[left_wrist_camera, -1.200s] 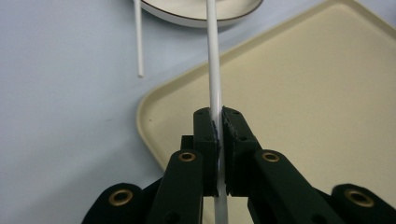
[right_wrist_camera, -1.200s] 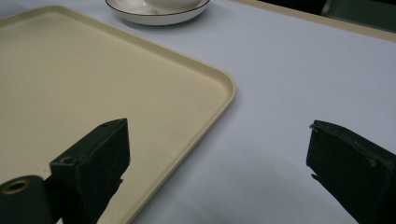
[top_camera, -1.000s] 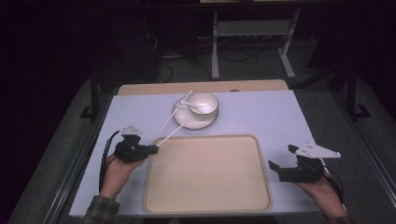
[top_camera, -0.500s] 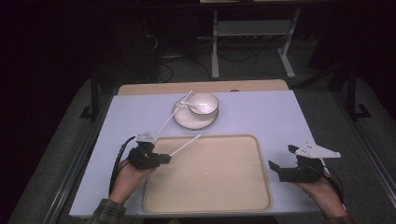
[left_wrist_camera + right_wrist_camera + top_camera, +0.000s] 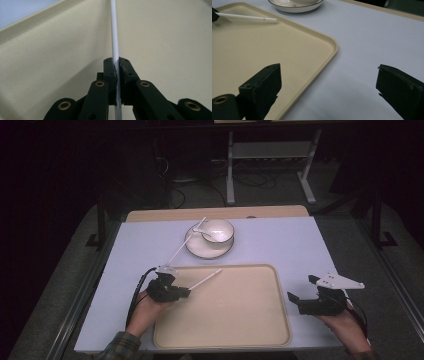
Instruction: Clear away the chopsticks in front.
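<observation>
My left gripper [image 5: 184,291] is shut on a thin white chopstick [image 5: 206,278] and holds it low over the left part of the beige tray [image 5: 235,330]. In the left gripper view the chopstick [image 5: 114,35] runs straight out from between the closed jaws [image 5: 117,63] above the tray's surface [image 5: 50,62]. A second white chopstick [image 5: 184,245] leans from the table up onto the plate [image 5: 197,251]. On that plate stands a white bowl [image 5: 220,227] with a spoon in it. My right gripper [image 5: 301,290] hovers at the tray's right edge, jaws wide open [image 5: 329,75] and empty.
The tray lies on a pale blue table top [image 5: 280,245]; its rounded corner [image 5: 333,43] shows in the right gripper view, with the held chopstick [image 5: 247,17] and the plate's rim [image 5: 294,9] beyond. A metal stand [image 5: 270,165] and cables sit on the dark floor behind.
My left gripper has carried the chopstick rightward and nearer, from the table left of the tray to above the tray's left side, and lower. The right gripper has stayed still.
</observation>
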Tool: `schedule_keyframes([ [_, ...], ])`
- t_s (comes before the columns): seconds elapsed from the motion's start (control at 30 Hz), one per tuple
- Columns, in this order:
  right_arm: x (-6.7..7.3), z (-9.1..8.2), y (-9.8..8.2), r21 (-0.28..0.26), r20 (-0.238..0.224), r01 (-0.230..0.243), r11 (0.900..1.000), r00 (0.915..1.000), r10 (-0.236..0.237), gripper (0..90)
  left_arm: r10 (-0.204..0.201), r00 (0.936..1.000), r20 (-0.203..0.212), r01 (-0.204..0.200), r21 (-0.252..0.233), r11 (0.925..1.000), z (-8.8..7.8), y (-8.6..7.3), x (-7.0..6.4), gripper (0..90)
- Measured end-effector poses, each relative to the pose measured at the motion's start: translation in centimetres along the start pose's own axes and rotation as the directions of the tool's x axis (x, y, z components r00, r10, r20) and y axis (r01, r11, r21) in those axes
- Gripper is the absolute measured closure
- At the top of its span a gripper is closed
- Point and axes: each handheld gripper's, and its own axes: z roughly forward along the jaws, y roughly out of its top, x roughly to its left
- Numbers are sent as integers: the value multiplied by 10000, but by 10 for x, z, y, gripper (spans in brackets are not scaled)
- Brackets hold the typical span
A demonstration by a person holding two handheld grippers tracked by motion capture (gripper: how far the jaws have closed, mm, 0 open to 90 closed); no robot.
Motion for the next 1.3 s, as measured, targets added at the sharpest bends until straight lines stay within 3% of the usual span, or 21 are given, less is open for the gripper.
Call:
schedule_keyframes([
  [0.77, 0, 0, 0, -23, -16, 7, 10000, 10000, -7, 58, 331, 9993, -200, -320, 546, 9980, 10, -2, -4, 840],
  [1.3, 0, -1, 0, -26, -21, 7, 10000, 10000, -7, 58, 344, 9992, -212, -336, 400, 9986, 8, -1, -5, 818],
])
